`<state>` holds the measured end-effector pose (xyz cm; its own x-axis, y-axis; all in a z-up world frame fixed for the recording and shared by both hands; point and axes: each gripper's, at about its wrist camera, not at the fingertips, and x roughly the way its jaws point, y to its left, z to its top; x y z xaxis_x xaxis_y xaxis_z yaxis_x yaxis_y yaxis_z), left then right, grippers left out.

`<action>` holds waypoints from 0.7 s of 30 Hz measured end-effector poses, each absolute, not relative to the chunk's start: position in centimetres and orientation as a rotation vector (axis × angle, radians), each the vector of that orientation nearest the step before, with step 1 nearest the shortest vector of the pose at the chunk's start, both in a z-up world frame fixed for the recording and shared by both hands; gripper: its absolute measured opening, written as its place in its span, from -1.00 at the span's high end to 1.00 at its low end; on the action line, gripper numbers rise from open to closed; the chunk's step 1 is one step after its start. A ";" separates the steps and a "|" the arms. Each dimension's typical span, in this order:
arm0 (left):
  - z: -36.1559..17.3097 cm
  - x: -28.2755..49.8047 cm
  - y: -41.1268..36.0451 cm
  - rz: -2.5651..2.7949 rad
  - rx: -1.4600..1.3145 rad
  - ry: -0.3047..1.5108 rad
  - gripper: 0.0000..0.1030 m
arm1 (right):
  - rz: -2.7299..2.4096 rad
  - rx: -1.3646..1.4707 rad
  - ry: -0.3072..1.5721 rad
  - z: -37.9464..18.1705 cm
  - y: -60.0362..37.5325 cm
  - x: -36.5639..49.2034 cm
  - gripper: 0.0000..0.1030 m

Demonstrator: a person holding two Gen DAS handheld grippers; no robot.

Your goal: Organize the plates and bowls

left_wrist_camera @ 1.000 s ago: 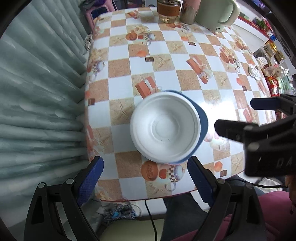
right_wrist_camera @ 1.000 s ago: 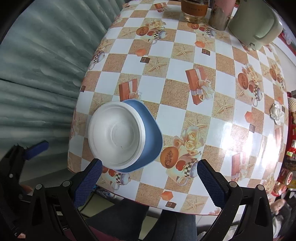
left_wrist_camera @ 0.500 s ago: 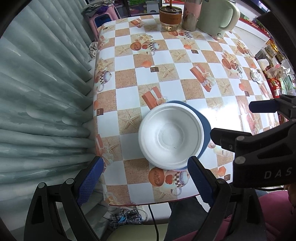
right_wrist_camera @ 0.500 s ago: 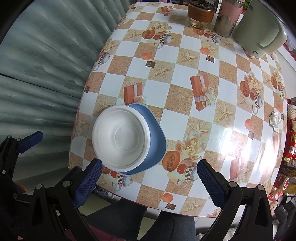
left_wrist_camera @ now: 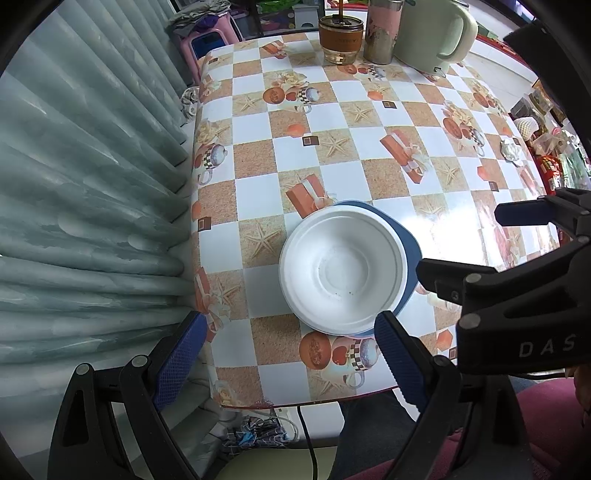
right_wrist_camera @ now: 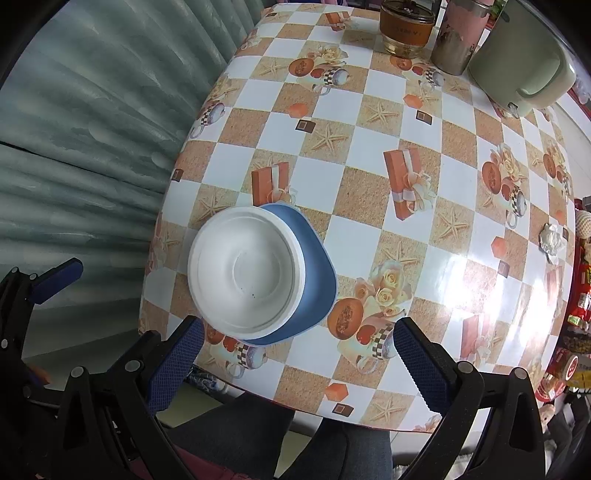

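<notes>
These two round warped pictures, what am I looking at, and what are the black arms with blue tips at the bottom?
No robot here: a person holds a pair of tongs in each hand, each with a wide-angle camera looking down along it. One picture looks past the left tongs, the other past the right tongs. Both pairs stand open and hold nothing. Below is a table with a checked cloth. Near its edge a white bowl sits on a blue plate. At the far end stand a jar, a pink tumbler and a pale green kettle.
</notes>
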<state>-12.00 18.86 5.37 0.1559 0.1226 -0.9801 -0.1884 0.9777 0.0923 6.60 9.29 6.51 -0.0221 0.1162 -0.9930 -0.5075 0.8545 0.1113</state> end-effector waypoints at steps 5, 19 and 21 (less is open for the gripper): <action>5.5 -12.0 18.8 0.226 -0.044 1.394 -0.82 | 0.511 -0.318 1.514 6.6 9.2 6.5 -1.00; 5.8 -11.5 18.6 0.208 -0.010 1.396 -0.82 | 0.515 -0.301 1.518 6.7 8.7 6.7 -1.00; 5.7 -11.4 18.6 0.208 -0.007 1.400 -0.82 | 0.516 -0.300 1.519 6.7 8.7 6.7 -1.00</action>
<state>-11.40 18.63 5.72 0.1546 0.1412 -0.9778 -0.1495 0.9817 0.1181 6.75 8.65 6.68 -0.0253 0.1342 -0.9906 -0.4971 0.8581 0.1290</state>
